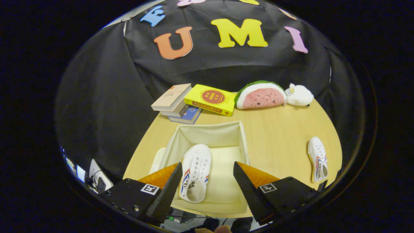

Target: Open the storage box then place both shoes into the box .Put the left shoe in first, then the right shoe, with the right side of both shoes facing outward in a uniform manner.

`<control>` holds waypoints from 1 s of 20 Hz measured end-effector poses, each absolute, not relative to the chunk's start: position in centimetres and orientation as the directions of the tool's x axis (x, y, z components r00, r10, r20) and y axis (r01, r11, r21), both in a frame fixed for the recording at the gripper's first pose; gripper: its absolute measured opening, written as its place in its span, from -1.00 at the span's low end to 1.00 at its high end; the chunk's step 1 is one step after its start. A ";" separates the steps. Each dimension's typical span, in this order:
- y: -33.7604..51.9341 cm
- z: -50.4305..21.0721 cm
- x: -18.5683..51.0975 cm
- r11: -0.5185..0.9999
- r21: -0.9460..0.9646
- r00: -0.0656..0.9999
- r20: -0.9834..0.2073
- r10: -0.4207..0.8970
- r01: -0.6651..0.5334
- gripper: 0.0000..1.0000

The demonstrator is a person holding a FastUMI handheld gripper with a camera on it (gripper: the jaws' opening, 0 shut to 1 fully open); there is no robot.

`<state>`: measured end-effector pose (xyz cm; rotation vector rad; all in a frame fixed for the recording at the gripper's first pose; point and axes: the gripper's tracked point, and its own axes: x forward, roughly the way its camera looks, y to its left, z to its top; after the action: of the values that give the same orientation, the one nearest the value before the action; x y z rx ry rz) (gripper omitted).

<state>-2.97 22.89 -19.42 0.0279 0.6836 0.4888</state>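
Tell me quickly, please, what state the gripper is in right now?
Gripper: open and holding nothing; its fingers are spread over the storage box, with the white shoe lying in the box between them, untouched.

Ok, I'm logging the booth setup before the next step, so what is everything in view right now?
Cream fabric storage box: one, open, on the table just ahead of the claw.
White canvas shoe with red and blue stripes: one, lying inside the box, beside one finger.
Second white canvas shoe: one, on the table, well apart from the box.
Books: about four, one yellow, one beige, others partly hidden, stacked beyond the box.
Watermelon-slice plush: one, green and pink, beside the books.
White plush toy: one, touching the watermelon.
Light wooden table: one.
Claw: one, open, holding nothing.
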 end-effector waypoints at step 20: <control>-12.3 -19.1 3.6 0.975 0.106 0.842 -0.492 0.220 -0.193 0.92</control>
<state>3.65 -12.32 -19.11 0.0526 0.5262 0.2185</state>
